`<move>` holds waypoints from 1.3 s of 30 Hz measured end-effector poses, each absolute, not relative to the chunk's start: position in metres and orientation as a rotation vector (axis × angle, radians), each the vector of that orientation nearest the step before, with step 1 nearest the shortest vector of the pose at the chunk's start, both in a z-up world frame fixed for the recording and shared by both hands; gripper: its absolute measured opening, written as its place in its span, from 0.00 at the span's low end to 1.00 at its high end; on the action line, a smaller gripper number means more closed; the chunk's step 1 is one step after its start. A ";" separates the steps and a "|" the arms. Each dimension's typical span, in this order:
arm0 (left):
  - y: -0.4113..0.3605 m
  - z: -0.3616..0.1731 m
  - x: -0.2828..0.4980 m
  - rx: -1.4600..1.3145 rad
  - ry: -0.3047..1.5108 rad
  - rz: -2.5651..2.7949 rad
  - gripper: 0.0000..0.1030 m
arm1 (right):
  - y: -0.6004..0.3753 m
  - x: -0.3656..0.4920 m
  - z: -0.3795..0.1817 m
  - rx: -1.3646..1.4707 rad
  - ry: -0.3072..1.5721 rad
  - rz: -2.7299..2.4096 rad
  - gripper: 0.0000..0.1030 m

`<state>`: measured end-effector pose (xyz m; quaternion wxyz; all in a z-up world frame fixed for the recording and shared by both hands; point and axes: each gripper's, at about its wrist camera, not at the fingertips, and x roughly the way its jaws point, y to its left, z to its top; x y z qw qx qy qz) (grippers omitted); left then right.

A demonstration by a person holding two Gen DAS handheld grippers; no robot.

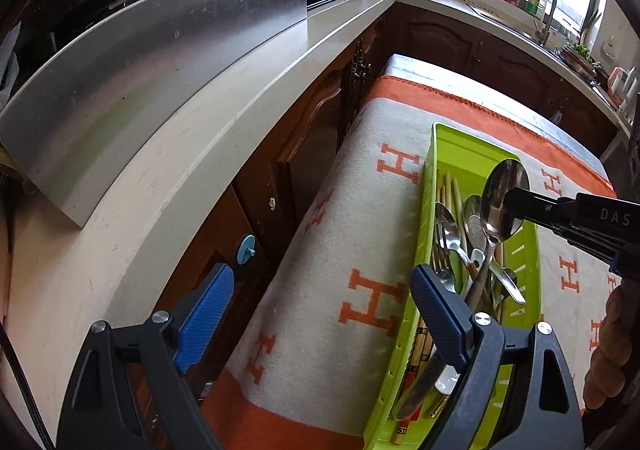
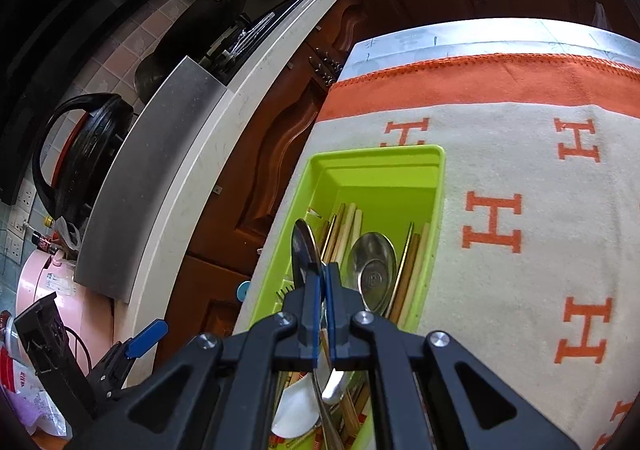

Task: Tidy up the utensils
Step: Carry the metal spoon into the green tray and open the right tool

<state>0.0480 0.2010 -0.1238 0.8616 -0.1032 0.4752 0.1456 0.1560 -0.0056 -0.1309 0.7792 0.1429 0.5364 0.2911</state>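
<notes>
Clearly little is sorted yet; the right gripper (image 2: 322,282) is clenched on 1 spoon (image 1: 505,198) by its bowl, lifted above the green tray (image 2: 434,185); below it, chopsticks (image 2: 346,228), forks (image 1: 442,262) and other spoons lie jumbled together; the left gripper (image 1: 324,314) hangs released, empty, beside the tray's near end.

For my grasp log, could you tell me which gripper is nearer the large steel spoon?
Right: the right gripper is clamped on the large steel spoon; the left gripper hovers open beside the tray.
</notes>
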 end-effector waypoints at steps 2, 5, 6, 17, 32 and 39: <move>0.204 -0.125 0.048 -0.224 0.999 0.304 0.86 | 0.004 0.158 -0.134 0.278 1.168 0.615 0.04; 0.207 -0.126 0.047 -0.233 0.998 0.300 0.86 | 0.011 0.161 -0.137 0.238 1.168 0.586 0.07; 0.208 -0.126 0.046 -0.236 0.997 0.298 0.86 | 0.012 0.161 -0.138 0.235 1.173 0.588 0.07; 0.198 -0.124 0.047 -0.249 0.996 0.246 0.86 | 0.009 0.157 -0.134 0.216 1.175 0.571 0.23; 0.148 -0.108 0.040 -0.195 0.995 0.131 0.92 | -0.035 0.115 -0.111 0.089 1.126 0.495 0.23; 0.105 -0.103 0.035 -0.137 1.021 0.071 0.92 | -0.081 0.086 -0.100 0.068 1.105 0.421 0.25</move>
